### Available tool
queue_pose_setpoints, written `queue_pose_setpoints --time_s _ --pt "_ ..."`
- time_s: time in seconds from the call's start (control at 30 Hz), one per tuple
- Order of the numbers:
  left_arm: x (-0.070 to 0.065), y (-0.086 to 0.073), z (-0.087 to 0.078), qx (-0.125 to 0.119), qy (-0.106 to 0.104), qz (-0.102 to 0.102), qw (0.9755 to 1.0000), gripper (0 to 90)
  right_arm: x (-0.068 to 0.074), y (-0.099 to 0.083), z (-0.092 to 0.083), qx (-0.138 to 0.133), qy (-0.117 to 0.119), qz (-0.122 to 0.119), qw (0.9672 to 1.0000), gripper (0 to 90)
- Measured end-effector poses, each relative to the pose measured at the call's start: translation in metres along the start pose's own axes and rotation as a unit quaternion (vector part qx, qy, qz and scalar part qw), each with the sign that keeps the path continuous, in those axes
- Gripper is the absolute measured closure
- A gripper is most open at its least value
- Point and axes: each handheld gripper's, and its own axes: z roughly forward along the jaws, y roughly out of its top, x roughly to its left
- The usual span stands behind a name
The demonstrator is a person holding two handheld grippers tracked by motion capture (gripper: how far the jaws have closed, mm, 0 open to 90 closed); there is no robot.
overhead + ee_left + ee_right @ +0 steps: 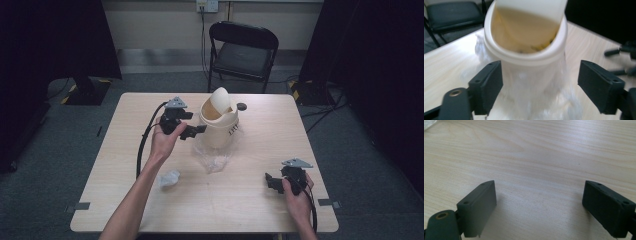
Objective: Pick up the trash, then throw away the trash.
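the right gripper (276,182) is resting near the front right of the pale wooden table (250,210), jaws apart over bare wood. farther in, the left gripper (540,85) is hovering with jaws apart, straddling the small cream plastic swing-lid bin (526,53) at the table's far middle. the bin is looking light and slick; the crinkly clear plastic liner (214,159) is spilling out, so gripping the rigid body seems safest.

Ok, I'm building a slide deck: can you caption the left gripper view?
Open left gripper facing a cream plastic swing-lid bin lined with a clear plastic bag on a pale wooden table.
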Motion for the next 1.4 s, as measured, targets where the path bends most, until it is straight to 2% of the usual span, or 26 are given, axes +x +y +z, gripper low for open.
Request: queue_pose_setpoints --time_s 0.03,0.1,0.17,0.27,0.5,0.63,0.73,0.83,0.9,0.97,1.13,1.27,1.33,1.4 --pt "-0.001 -0.003 -0.002 -0.004 0.002 0.000 1.0000 21.6 0.000 0.000 0.000 0.000 0.000 0.000 1.0000 11.2" --pt "0.000 -0.010 -0.008 -0.009 -0.017 -0.021 0.9996 21.6 0.000 0.000 0.000 0.000 0.000 0.000 1.0000 11.2" --pt "-0.001 -0.017 -0.013 -0.009 -0.010 -0.023 0.9997 21.6 0.000 0.000 0.000 0.000 0.000 0.000 1.0000 11.2" --pt "-0.003 -0.029 -0.019 0.009 0.002 -0.020 0.9998 21.5 0.000 0.000 0.000 0.000 0.000 0.000 1.0000 11.2" --pt "-0.007 -0.058 -0.036 0.030 0.011 -0.023 0.9992 21.5 0.000 0.000 -0.001 0.002 -0.001 0.001 1.0000 11.3" --pt "-0.004 -0.073 -0.046 0.030 0.011 -0.040 0.9987 21.5 0.000 0.000 -0.001 0.002 -0.001 0.001 1.0000 11.3" --pt "-0.002 -0.085 -0.053 0.014 0.005 -0.061 0.9980 21.5 0.000 0.000 -0.001 0.002 -0.001 0.001 1.0000 11.3" --pt "-0.004 -0.095 -0.059 0.027 0.019 -0.056 0.9979 21.5 0.000 0.000 -0.001 0.002 -0.001 0.001 1.0000 11.3" --pt "-0.003 -0.101 -0.061 0.043 0.023 -0.067 0.9966 21.8 0.000 0.000 -0.001 0.002 -0.001 0.001 1.0000 11.3" --pt "-0.003 -0.108 -0.063 0.040 0.028 -0.077 0.9959 22.1 0.000 0.000 -0.001 0.002 -0.001 0.001 1.0000 11.2" --pt "-0.009 -0.128 -0.065 0.067 0.024 -0.078 0.9944 22.0 0.000 0.000 -0.001 0.002 -0.001 0.001 1.0000 11.2" --pt "-0.014 -0.144 -0.061 0.090 0.010 -0.084 0.9924 22.7 0.000 0.000 -0.001 0.002 -0.001 0.001 1.0000 11.2" --pt "-0.021 -0.147 -0.063 0.081 0.000 -0.081 0.9934 23.9 0.000 0.000 0.000 0.001 -0.001 0.002 1.0000 11.2" --pt "-0.028 -0.148 -0.064 0.090 -0.007 -0.073 0.9933 26.0 0.000 0.000 -0.001 0.002 -0.001 0.001 1.0000 11.2"
